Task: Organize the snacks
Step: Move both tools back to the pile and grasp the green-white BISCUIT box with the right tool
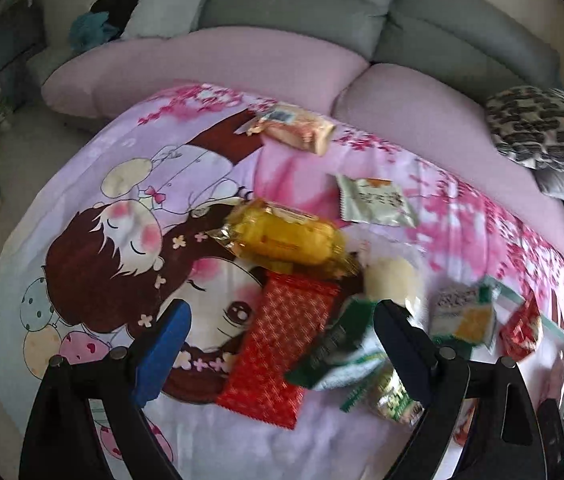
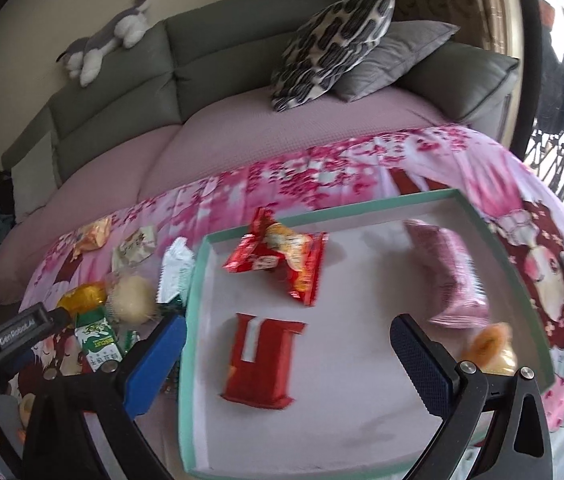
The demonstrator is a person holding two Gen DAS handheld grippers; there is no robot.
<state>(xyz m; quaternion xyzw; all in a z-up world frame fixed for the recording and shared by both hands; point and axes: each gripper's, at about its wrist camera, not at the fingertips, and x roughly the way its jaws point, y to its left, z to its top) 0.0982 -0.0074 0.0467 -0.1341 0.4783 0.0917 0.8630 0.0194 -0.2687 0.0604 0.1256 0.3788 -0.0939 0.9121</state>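
Observation:
My left gripper (image 1: 282, 344) is open and empty above a red patterned packet (image 1: 278, 352) on the cartoon blanket (image 1: 102, 208). Around it lie a yellow packet (image 1: 285, 240), a green-and-white packet (image 1: 341, 352), a pale bun (image 1: 393, 280) and more snack packets. My right gripper (image 2: 287, 364) is open and empty above a teal-rimmed tray (image 2: 198, 280). In the tray lie a red packet with a white mark (image 2: 262, 360), a red snack packet (image 2: 282, 260), a pink packet (image 2: 449, 276) and a small yellow snack (image 2: 489, 348).
A grey sofa (image 2: 122, 76) with a pink cover stands behind the blanket. Patterned and grey pillows (image 2: 341, 40) rest on it at the right. A plush toy (image 2: 106, 40) lies on the sofa back. The left gripper's body (image 2: 14, 336) shows at the right view's left edge.

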